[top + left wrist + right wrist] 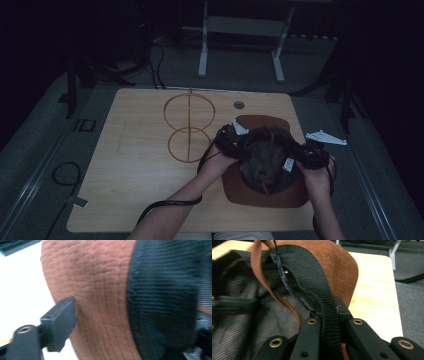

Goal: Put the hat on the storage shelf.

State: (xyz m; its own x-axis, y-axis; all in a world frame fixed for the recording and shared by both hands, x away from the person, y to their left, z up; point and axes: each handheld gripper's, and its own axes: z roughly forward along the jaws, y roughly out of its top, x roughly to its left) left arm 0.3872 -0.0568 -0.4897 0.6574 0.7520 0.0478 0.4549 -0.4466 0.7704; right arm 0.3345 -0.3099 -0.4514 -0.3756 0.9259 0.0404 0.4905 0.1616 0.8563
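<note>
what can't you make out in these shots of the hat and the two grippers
- Left gripper, left gripper view: one black jaw shows against the brown brim; the other is past the frame edge, so its grip cannot be told.
- Hat, high view: dim light and both grippers hide where its mesh lining is pinched.
- Wooden ring stand, high view: too dark to tell how it is built.
- Right gripper, right gripper view: the black band hides its jaw tips.

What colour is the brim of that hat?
The hat brim is reddish brown with rows of stitching, clearest in the left gripper view.
</note>
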